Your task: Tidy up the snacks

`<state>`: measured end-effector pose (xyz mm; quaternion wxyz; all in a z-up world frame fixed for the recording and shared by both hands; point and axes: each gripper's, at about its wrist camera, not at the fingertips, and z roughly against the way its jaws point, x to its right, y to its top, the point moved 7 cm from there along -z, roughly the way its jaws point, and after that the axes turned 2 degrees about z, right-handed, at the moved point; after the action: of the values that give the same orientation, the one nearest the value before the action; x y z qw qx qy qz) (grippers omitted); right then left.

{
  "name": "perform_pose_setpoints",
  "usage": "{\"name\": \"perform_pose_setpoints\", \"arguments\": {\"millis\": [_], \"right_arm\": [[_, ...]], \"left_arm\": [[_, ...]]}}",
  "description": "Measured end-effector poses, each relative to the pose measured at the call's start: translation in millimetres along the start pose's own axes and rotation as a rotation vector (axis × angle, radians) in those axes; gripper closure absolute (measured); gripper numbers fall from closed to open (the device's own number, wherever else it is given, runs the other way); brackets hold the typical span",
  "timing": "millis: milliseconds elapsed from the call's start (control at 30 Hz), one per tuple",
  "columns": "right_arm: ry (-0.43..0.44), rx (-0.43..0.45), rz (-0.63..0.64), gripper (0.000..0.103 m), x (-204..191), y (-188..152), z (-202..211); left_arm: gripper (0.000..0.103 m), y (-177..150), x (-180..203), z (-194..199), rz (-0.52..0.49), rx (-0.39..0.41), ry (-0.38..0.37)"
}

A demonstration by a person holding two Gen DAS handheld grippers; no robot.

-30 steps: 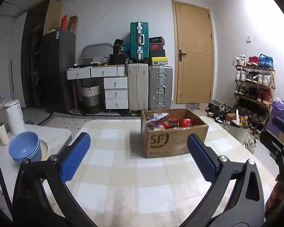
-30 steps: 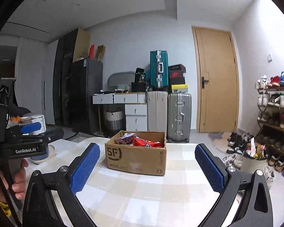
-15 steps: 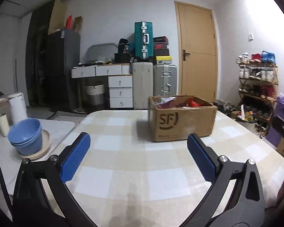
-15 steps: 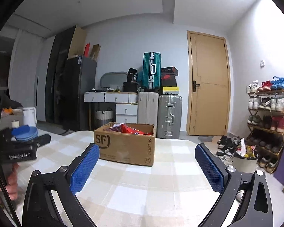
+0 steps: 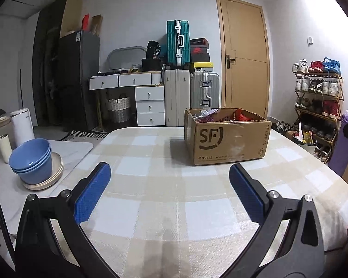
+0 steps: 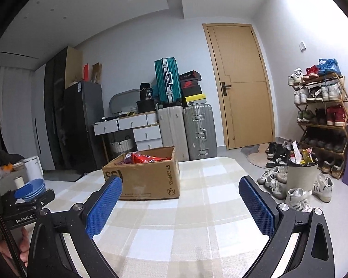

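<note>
A brown cardboard box printed "SF" stands on the checked tablecloth, holding red and purple snack packets. My left gripper is open above the cloth, well short of the box, nothing between its blue pads. In the right wrist view the same box sits ahead and left, with red snack packets showing over its rim. My right gripper is open and empty too; its left pad overlaps the box's near corner in the picture. The left gripper's body, held by a hand, shows at the left edge.
Stacked blue bowls on beige plates rest on a white side surface left of the table, beside a white canister. Right of the table stand a shoe rack, loose shoes and a full bin. Suitcases, drawers and a door lie behind.
Both grippers have dropped lower toward the table, so the box now shows from the side rather than from above. The right view has swung rightward. Both stay open.
</note>
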<state>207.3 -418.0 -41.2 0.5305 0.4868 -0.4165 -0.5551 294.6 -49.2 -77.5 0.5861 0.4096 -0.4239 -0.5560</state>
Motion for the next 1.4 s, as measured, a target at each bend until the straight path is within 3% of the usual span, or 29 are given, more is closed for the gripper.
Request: {"name": "perform_pose_setpoints", "arguments": {"millis": [333, 1400], "right_arm": [[0.023, 0.025, 0.117, 0.001, -27, 2, 5], [0.034, 0.021, 0.128, 0.001, -31, 0, 5]], "left_arm": [[0.001, 4, 1, 7, -0.014, 0.011, 0.012], [0.001, 5, 0, 9, -0.007, 0.012, 0.022]]}}
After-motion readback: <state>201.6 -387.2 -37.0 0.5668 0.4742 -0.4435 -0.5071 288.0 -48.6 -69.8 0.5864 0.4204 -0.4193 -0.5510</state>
